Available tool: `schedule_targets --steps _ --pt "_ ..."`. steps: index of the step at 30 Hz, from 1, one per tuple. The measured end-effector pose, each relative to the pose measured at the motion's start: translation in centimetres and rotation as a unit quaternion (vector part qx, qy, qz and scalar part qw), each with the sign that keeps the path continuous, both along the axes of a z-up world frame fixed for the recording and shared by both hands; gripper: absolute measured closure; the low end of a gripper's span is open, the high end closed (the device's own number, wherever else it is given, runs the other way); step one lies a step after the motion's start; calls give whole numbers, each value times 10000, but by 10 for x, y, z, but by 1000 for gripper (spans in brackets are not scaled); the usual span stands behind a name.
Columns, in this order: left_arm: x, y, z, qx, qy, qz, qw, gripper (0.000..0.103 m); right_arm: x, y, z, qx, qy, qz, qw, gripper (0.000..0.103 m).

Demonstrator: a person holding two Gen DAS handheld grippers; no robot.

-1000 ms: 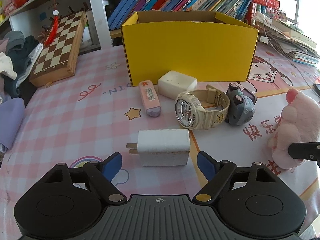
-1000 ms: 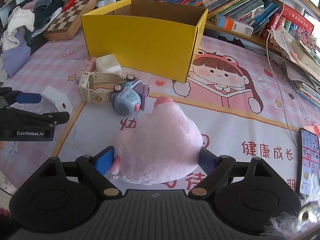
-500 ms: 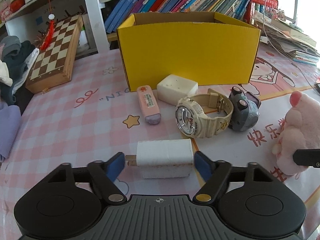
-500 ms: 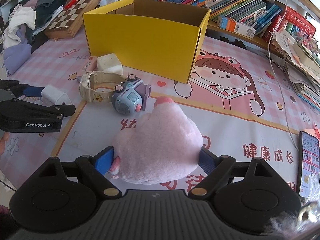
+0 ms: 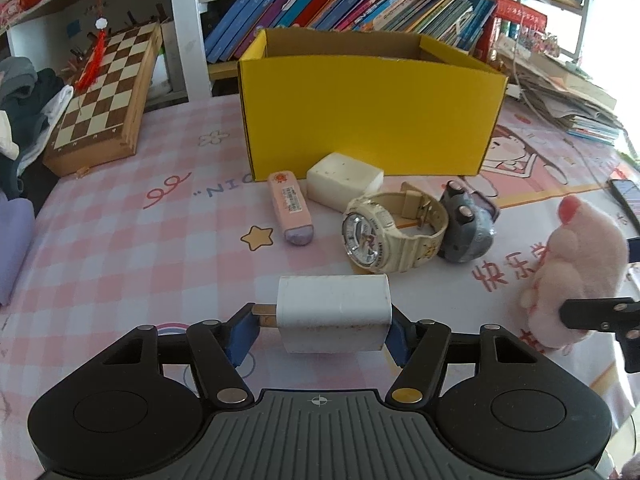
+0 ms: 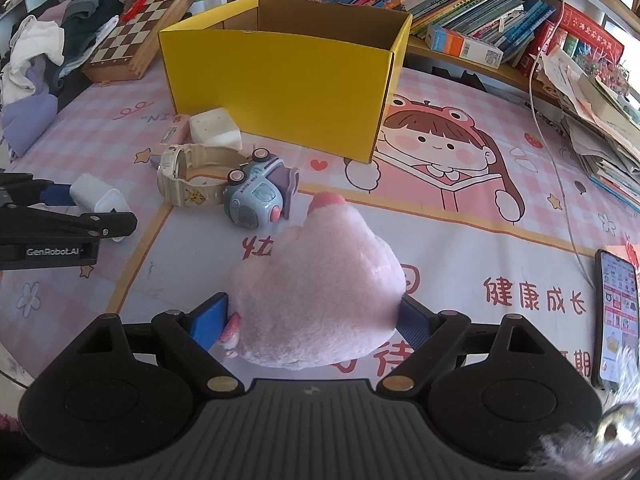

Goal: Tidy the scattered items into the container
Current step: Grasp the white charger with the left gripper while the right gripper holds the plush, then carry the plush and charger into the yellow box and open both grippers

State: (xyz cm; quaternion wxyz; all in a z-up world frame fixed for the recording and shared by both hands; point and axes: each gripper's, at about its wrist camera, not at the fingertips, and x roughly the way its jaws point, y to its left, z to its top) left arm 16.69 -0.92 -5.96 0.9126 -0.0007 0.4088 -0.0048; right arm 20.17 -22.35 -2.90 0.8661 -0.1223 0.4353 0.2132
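My left gripper (image 5: pixel 320 330) is shut on a white charger plug (image 5: pixel 334 312), its prongs against the left pad. My right gripper (image 6: pixel 312 320) is shut on a pink plush toy (image 6: pixel 320 292), which also shows in the left wrist view (image 5: pixel 580 264). The open yellow box (image 5: pixel 372 116) stands behind the items and also shows in the right wrist view (image 6: pixel 280 76). In front of it lie a pink eraser (image 5: pixel 290 208), a white block (image 5: pixel 344 184), a cream watch (image 5: pixel 396 236) and a blue toy car (image 5: pixel 468 232).
A wooden chessboard (image 5: pixel 104 100) leans at the back left beside a pile of clothes (image 5: pixel 20 104). Books (image 5: pixel 360 4) line the shelf behind the box. Stacked papers (image 6: pixel 600 120) and a phone (image 6: pixel 616 312) lie at the right.
My left gripper moved forward around the white charger and its jaws closed onto it. The right gripper kept its hold on the plush toy and hardly moved.
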Motion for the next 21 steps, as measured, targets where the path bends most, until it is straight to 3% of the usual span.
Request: schedule_targets --steps 21 --pt "-30 2 42 -252 -391 -469 9978 39 -24 5 21 138 -35 -39 9999 17"
